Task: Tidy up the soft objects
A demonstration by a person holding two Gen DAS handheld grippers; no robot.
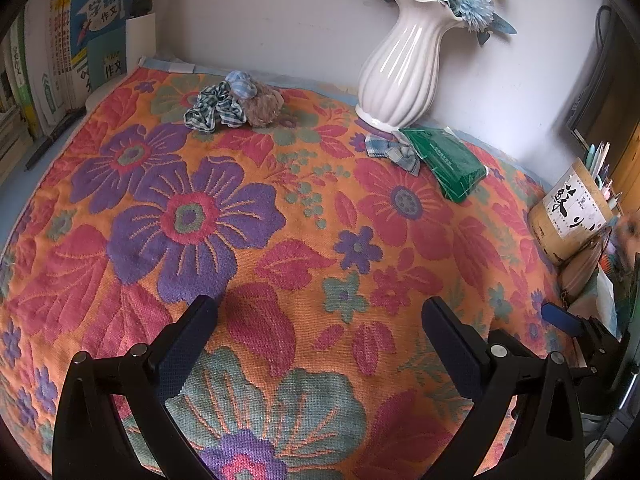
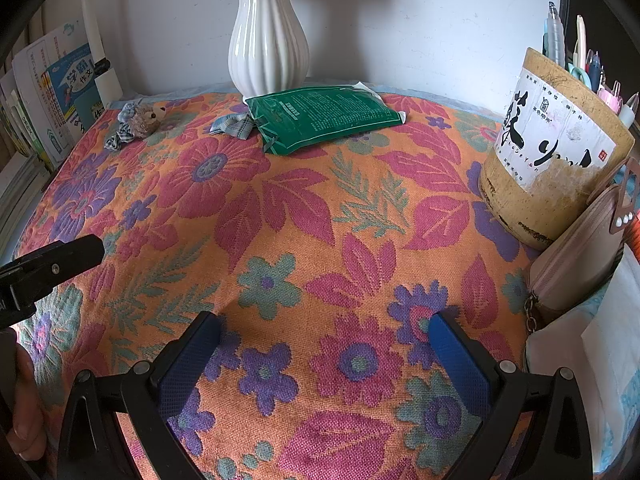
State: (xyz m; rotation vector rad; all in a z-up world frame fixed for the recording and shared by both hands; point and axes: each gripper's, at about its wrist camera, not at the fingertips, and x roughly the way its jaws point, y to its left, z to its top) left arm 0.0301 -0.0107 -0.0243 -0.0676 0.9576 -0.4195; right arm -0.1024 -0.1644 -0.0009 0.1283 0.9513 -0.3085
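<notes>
A small brown plush toy (image 1: 262,106) lies at the far left of the flowered cloth (image 1: 280,240), touching a checked scrunchie (image 1: 214,110) and a blue checked piece (image 1: 240,82). A blue checked bow (image 1: 394,154) lies by a green packet (image 1: 444,160) in front of the vase. The right wrist view shows the plush (image 2: 144,118), the bow (image 2: 234,124) and the packet (image 2: 324,114) at the far side. My left gripper (image 1: 320,312) is open and empty above the near cloth. My right gripper (image 2: 326,330) is open and empty, to the right of the left one.
A white ribbed vase (image 1: 400,68) with blue flowers stands at the back wall. Books (image 1: 60,52) stand along the left. A cork pen holder (image 2: 556,148), a pink pouch (image 2: 576,256) and tissues line the right edge.
</notes>
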